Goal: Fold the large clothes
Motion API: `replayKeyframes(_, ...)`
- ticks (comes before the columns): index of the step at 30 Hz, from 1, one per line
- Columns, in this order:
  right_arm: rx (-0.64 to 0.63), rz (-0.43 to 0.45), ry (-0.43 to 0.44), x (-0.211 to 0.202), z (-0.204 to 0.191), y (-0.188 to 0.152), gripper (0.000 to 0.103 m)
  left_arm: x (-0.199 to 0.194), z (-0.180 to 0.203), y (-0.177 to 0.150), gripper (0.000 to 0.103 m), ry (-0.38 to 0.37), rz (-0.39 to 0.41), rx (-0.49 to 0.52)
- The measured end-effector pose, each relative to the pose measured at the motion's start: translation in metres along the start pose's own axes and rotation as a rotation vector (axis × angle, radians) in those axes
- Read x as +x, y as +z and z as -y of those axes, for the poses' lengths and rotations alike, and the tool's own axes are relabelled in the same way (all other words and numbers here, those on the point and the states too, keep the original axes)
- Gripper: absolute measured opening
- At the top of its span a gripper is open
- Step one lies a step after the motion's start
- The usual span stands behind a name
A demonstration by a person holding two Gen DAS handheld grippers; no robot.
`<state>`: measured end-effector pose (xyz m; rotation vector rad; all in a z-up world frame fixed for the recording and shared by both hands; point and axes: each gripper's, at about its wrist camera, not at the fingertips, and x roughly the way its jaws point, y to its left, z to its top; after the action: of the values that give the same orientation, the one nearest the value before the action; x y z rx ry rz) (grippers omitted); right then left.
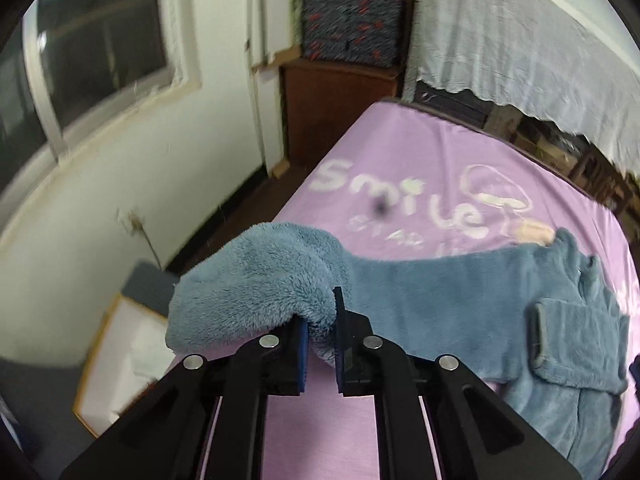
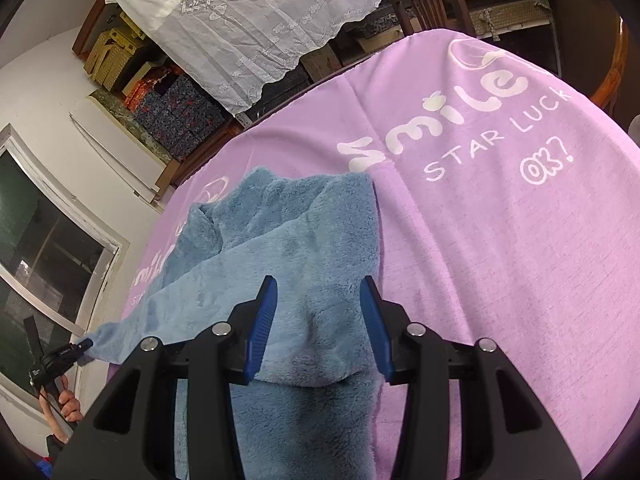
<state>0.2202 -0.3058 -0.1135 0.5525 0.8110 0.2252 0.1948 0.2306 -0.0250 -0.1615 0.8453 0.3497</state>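
Your left tool (image 1: 320, 334) clamped on the blue fleece garment's (image 1: 460, 300) lifted end, garment spread on the purple-covered counter (image 2: 500, 240), your right tool (image 2: 318, 320) spread apart above it

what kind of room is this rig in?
Probably a lived-in home room, likely a bedroom or storage room. A purple "Smile" blanket covers the work surface under the blue fleece garment, a lace cloth drapes stacked boxes, and a window sits in a scuffed white wall.
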Motion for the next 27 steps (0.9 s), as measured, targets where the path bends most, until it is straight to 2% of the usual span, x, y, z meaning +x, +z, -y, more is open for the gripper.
replayKeyframes(7,0.009,-0.025,0.019,0.002,-0.001,-0.001,0.043,-0.032,0.088,0.004,0.010,-0.018,0.081,0.148)
replayKeyframes(15,0.041,-0.015,0.048,-0.005,0.003,0.002,0.044,-0.045,0.208,-0.017,0.010,-0.096,0.132,0.328)
replayKeyframes(20,0.067,-0.015,0.057,-0.007,0.008,0.004,0.044,-0.021,0.278,-0.054,0.010,-0.172,0.075,0.433)
replayKeyframes(25,0.099,-0.030,0.072,-0.004,0.014,0.005,0.045,0.028,0.316,-0.093,0.011,-0.161,-0.027,0.490)
replayKeyframes(27,0.107,-0.029,0.074,-0.005,0.016,0.006,0.045,0.031,0.321,-0.104,0.012,-0.129,0.007,0.514)
